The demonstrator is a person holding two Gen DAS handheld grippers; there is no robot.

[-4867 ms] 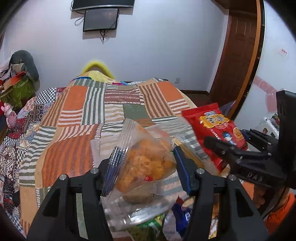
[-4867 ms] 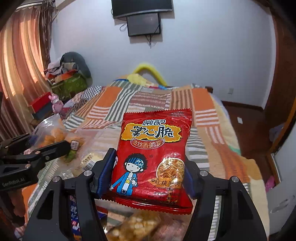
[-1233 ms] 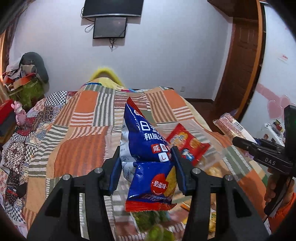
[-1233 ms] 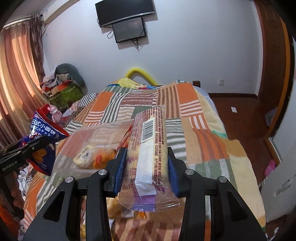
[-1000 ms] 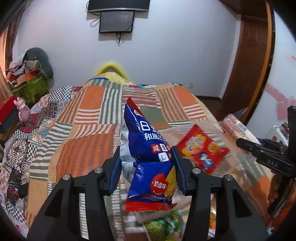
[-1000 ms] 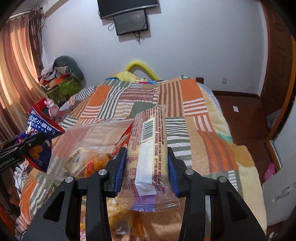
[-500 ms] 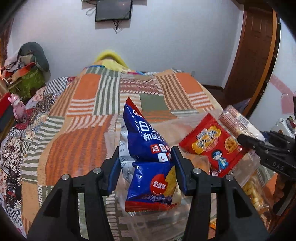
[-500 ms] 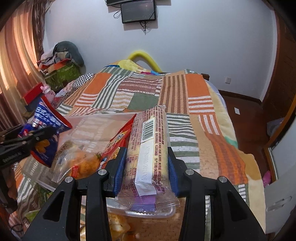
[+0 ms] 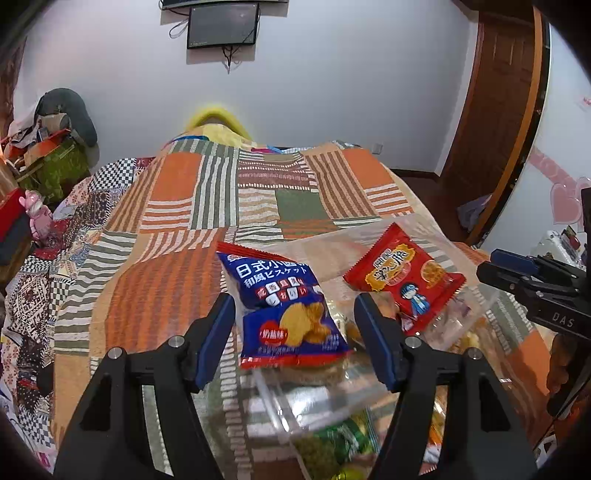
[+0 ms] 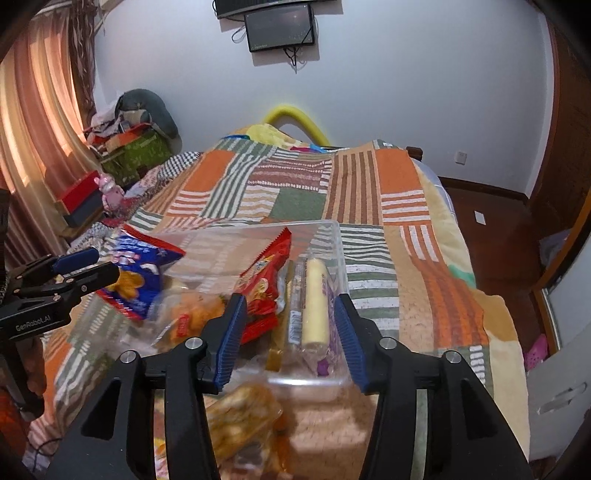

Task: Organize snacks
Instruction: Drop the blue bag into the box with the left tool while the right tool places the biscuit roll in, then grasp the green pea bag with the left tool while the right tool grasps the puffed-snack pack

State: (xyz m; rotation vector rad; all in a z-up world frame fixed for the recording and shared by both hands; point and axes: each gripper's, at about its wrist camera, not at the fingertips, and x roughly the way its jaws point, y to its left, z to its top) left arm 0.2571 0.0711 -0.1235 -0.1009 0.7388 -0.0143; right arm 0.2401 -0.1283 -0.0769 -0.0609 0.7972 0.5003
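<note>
- Even, soft indoor light; the plain white wall (image 9: 332, 92) is bright, without hard shadows.
- Warm daylight glows through the orange-pink curtain (image 10: 33, 122) — the clearest source, at the right wrist view's left edge.
- Strong fisheye bending: the brown wooden door frame (image 9: 517, 147) curves, and black vignette fills the corners.
- Motion blur smears the near snack packets; the far patchwork striped bedspread (image 10: 295, 184) stays sharp.

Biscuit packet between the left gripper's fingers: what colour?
Blue with red edges, clearest in the left wrist view.

A patchwork quilt (image 9: 177, 206) is spread over the bed; a dark screen (image 10: 280, 27) is mounted on the white wall (image 10: 406, 74).
</note>
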